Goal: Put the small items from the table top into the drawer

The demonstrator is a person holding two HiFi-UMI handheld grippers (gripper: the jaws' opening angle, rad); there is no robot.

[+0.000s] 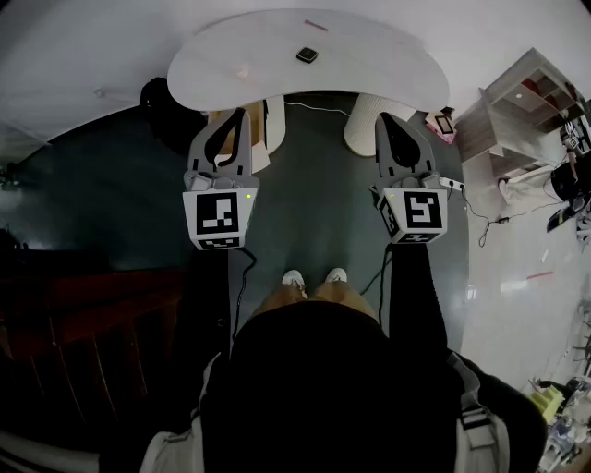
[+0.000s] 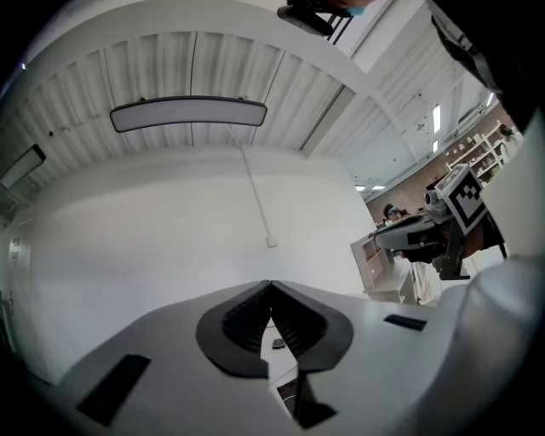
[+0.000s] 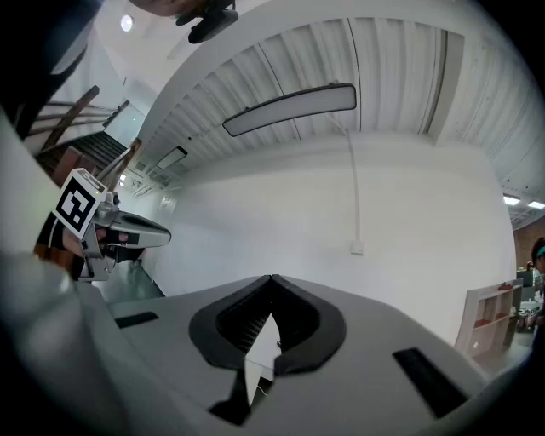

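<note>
Closure is shown at both grippers: the left gripper [image 1: 242,113] and the right gripper [image 1: 381,116] are held level, side by side, with the jaws of each brought together at the tips, and nothing is caught between them in either gripper view. Both are held over the floor, short of the near edge of the white curved table [image 1: 231,65], so nothing has been reached yet.

One small dark item [image 1: 307,55] is seen on the table top, squarish and lying flat, well towards the far side. It lies straight ahead of the grippers and beyond them, along a line that runs almost midway between the two. Neither hand can be called clearly nearer; if anything, a slight advantage is judged for the left. No long axis can be read from the item, so no particular turn of the wrist seems to be demanded by its shape. It can also be picked out through the gap below the closed jaws in the left gripper view.

Farther back, near the far rim, a thin pink strip [image 1: 316,25] is laid crosswise; whether it is a loose thing or a mark on the surface cannot be told.

The drawer cannot be made out with certainty in any view. For a grasp, it is judged that one gripper would have to be opened and carried forward over the table.
</note>
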